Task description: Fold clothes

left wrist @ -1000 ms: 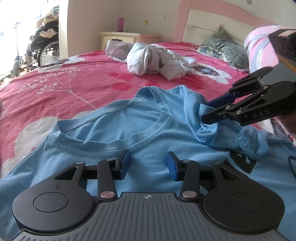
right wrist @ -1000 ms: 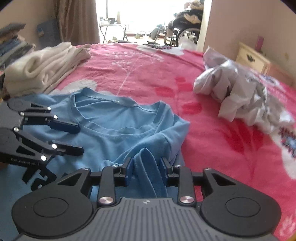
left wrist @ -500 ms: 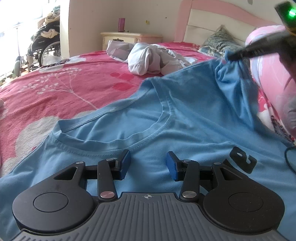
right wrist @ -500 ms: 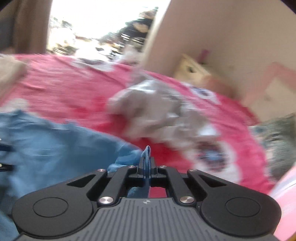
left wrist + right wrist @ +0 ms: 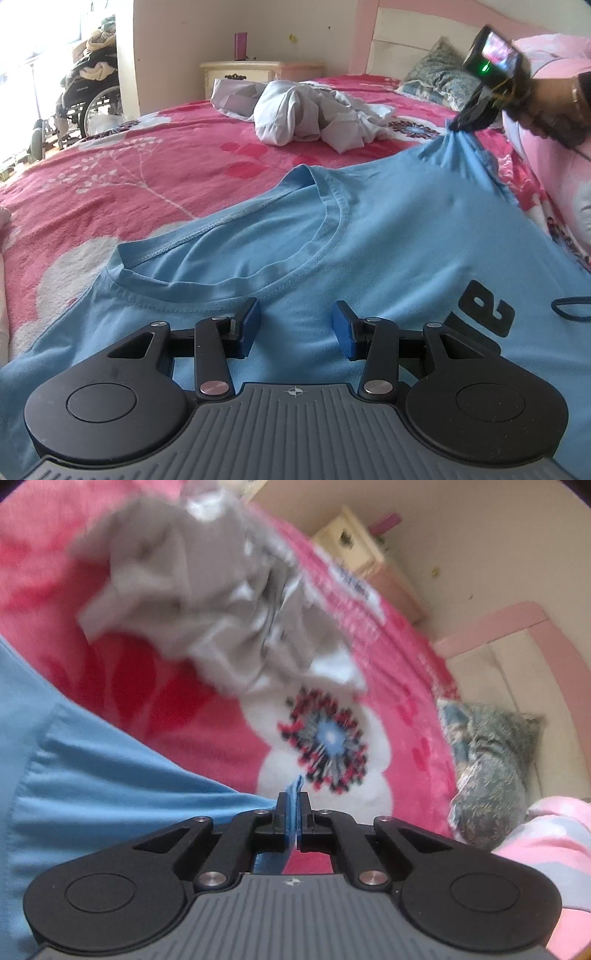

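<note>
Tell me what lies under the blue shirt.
The blue shirt lies on a pink floral blanket, which shows around it. Whatever else sits beneath is covered by the fabric.

Left gripper (image 5: 295,328) with jaws apart, angled downward; right gripper (image 5: 293,812) jaws opening slightly, cloth between them

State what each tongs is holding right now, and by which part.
The right tongs pinch the blue T-shirt by a bunched fold at its sleeve end, though the jaws are easing open. The left tongs stand open over the shirt's chest, holding nothing.
</note>
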